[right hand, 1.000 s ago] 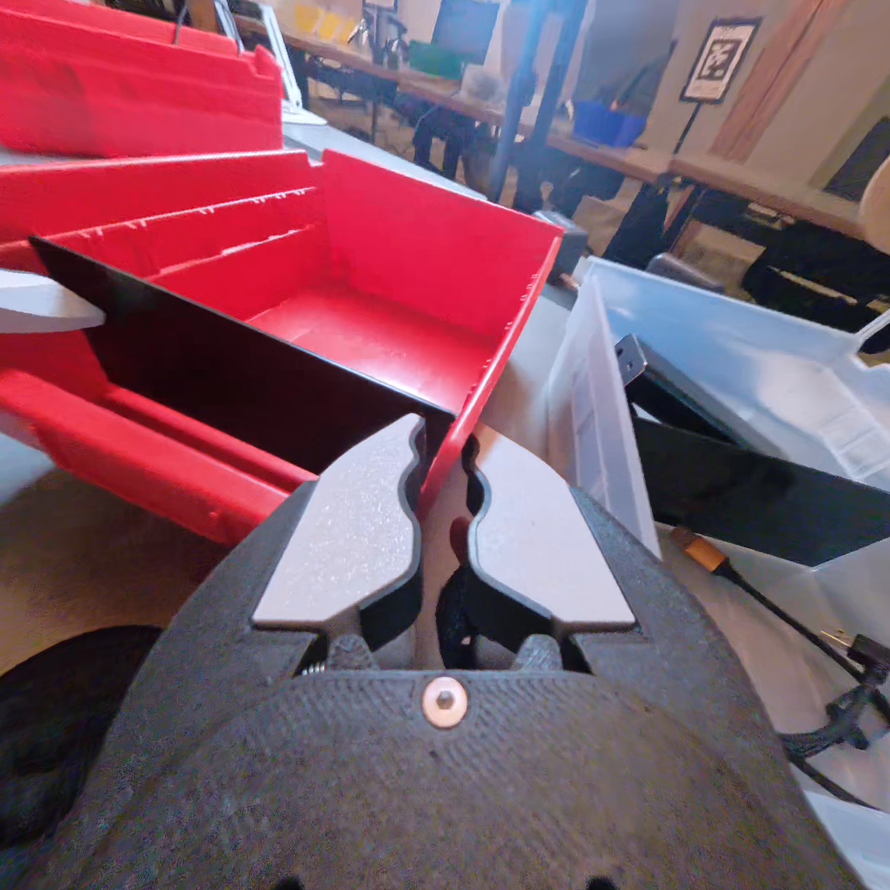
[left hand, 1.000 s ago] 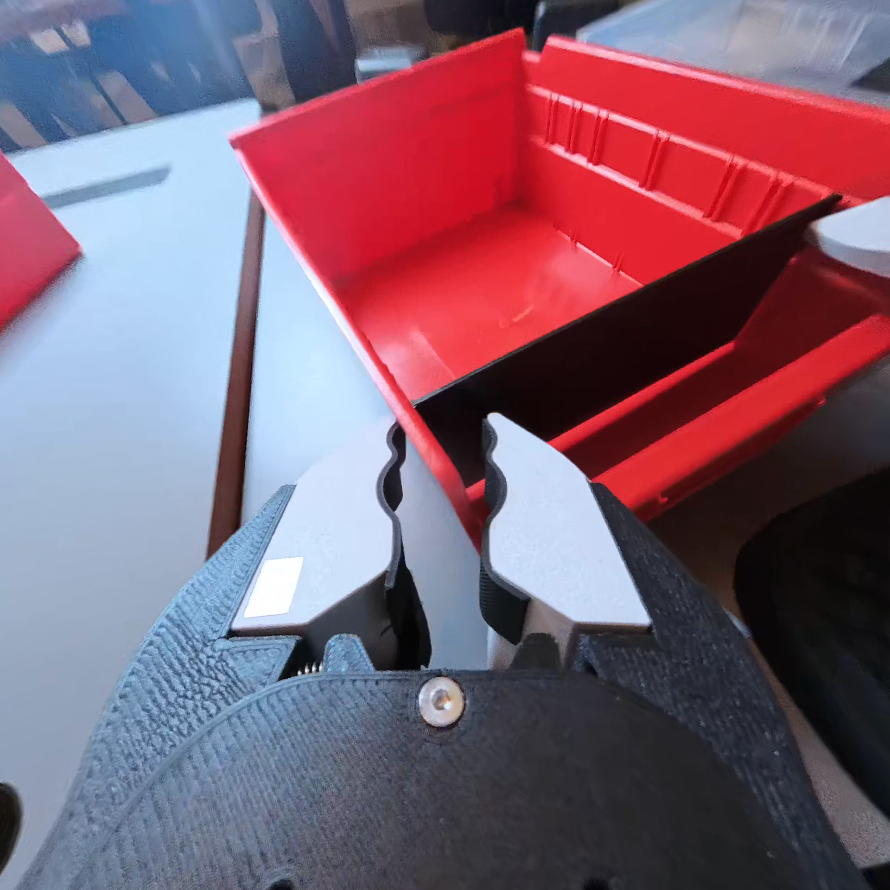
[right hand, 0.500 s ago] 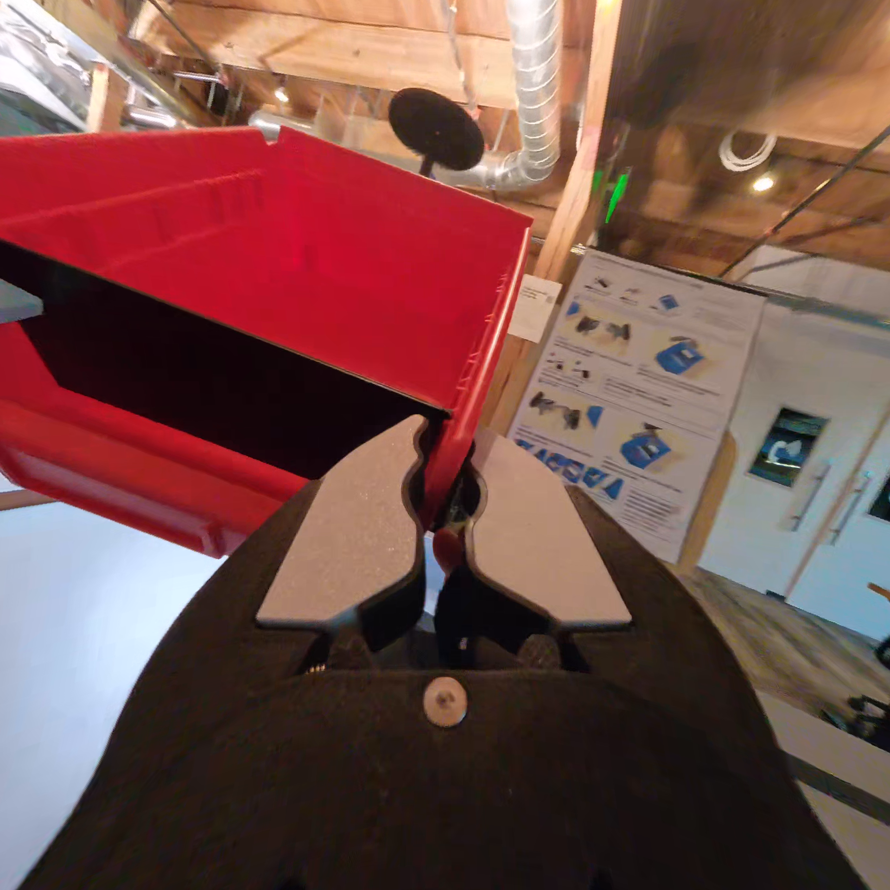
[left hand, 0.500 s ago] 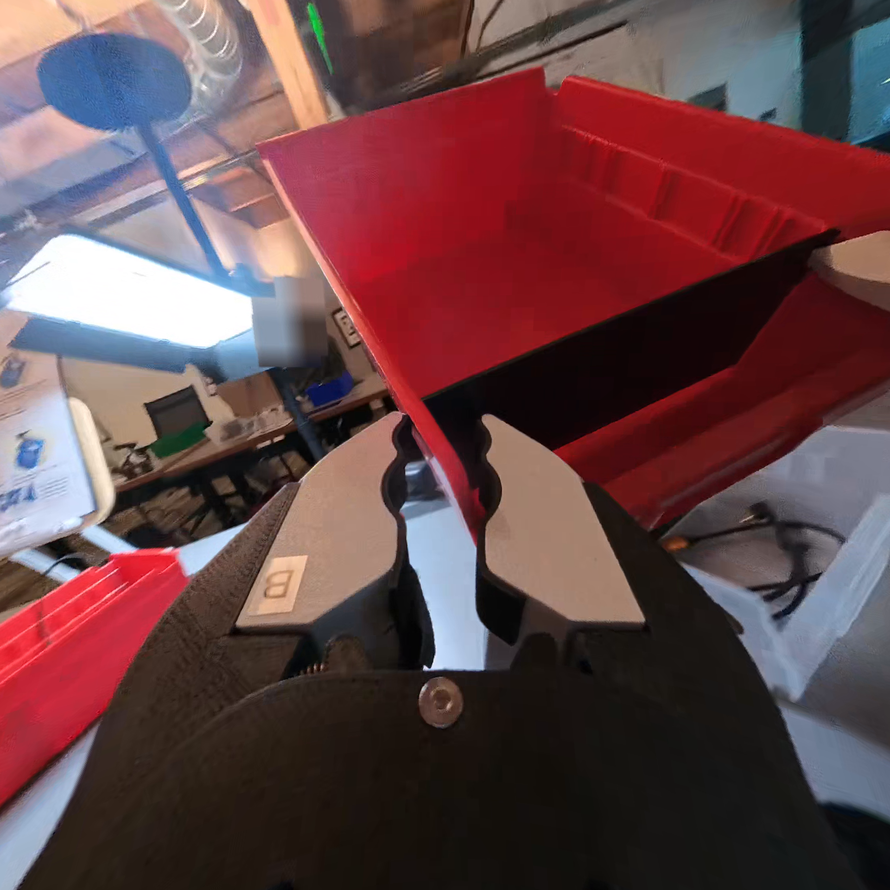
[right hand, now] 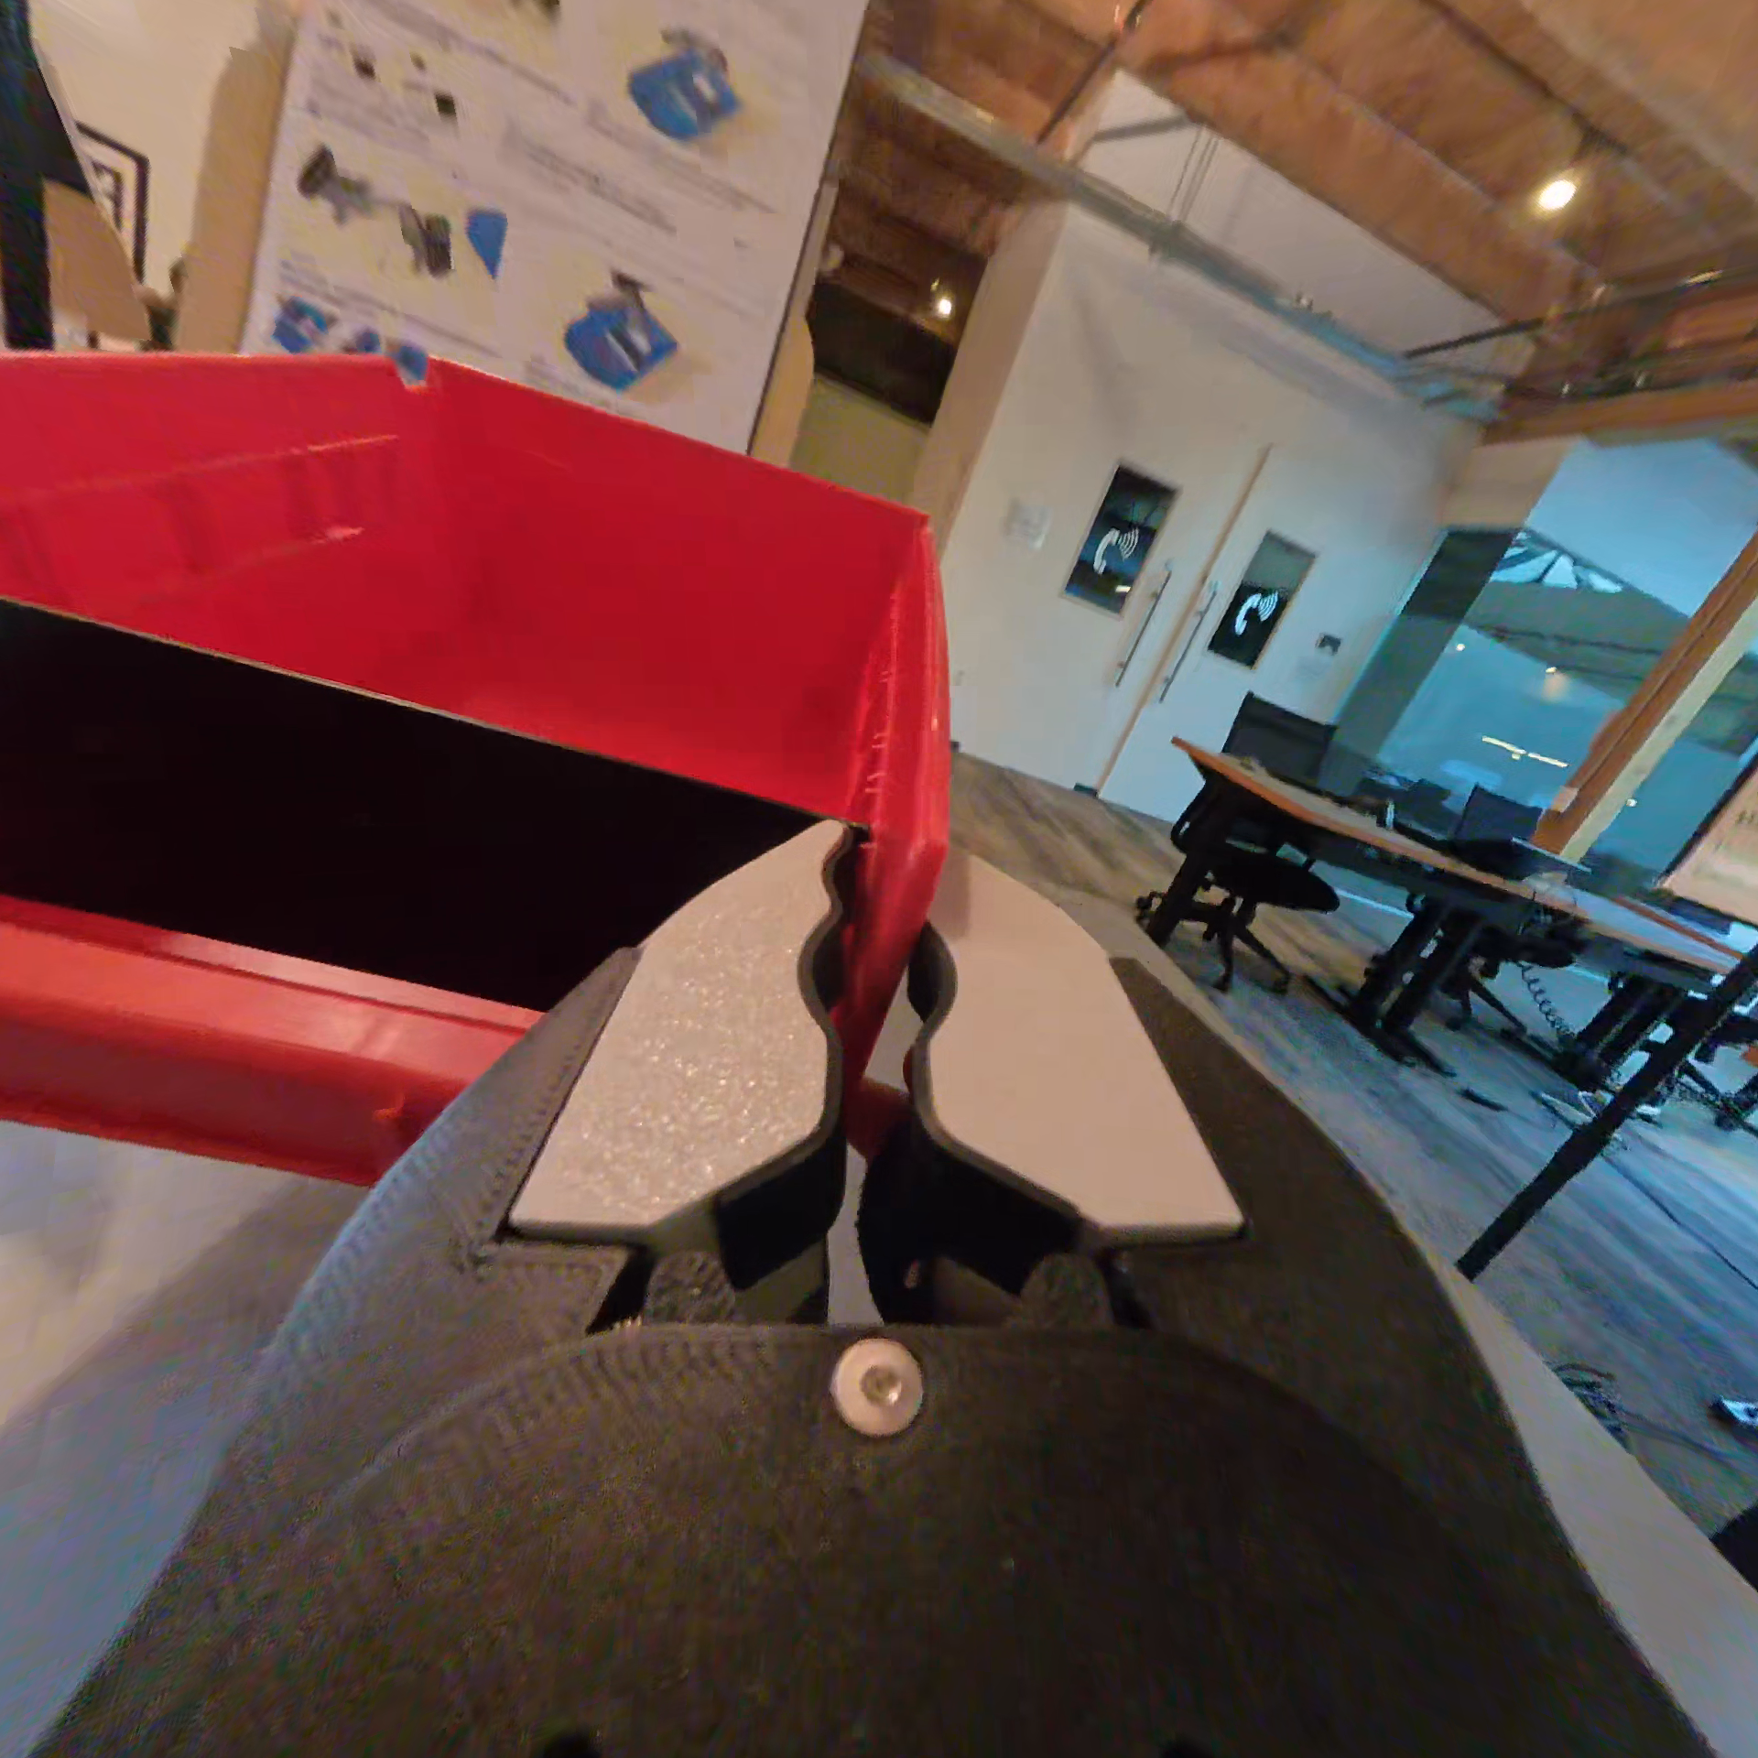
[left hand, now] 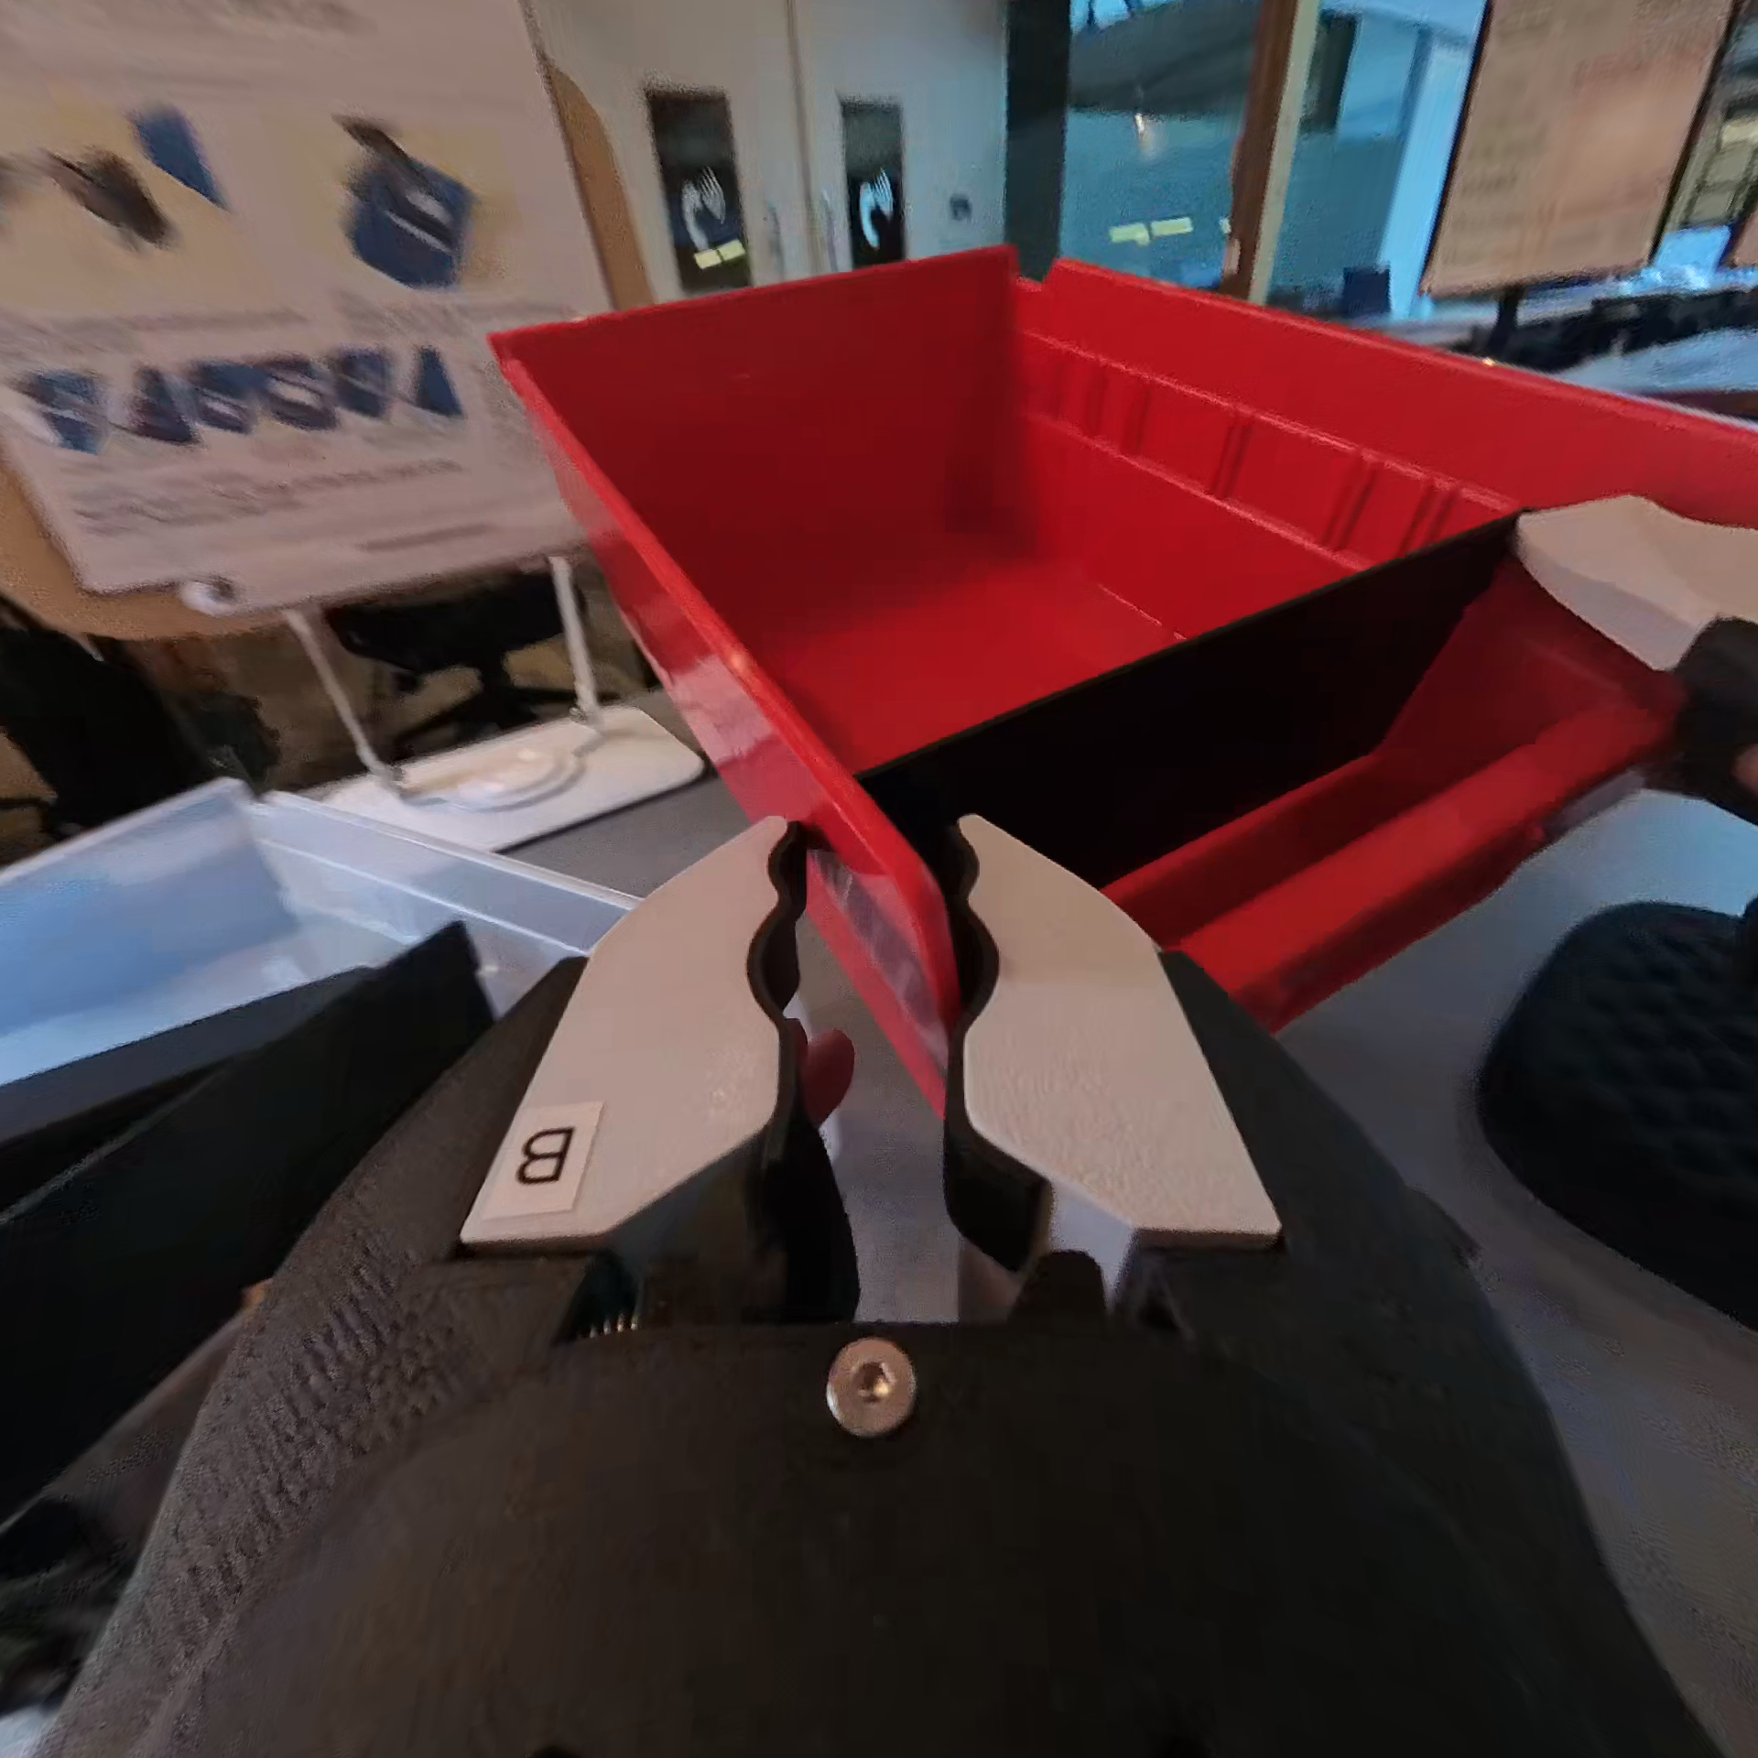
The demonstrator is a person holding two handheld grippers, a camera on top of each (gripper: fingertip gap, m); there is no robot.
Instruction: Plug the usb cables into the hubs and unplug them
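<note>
A: The left gripper (left hand: pixel 875 937) has its grey fingers narrowed onto one side wall of the empty red plastic bin (left hand: pixel 951 533), which fills the centre and upper right of the left wrist view. The wall runs between the pads.

B: And the right gripper (right hand: pixel 880 927) clamps the opposite side wall — the red edge passes between its fingers at the centre of the right wrist view. The bin (right hand: pixel 533 590) spreads across the left of that frame.

A: A black flat divider panel (left hand: pixel 1189 732) crosses the bin's inside from wall to wall. The other gripper's grey fingertip shows at the right edge.

B: A clear plastic tub (left hand: pixel 285 885) with dark contents sits at lower left of the left wrist view. USB cables and hubs cannot be made out in either view — the tub's contents are too dark to tell.
</note>
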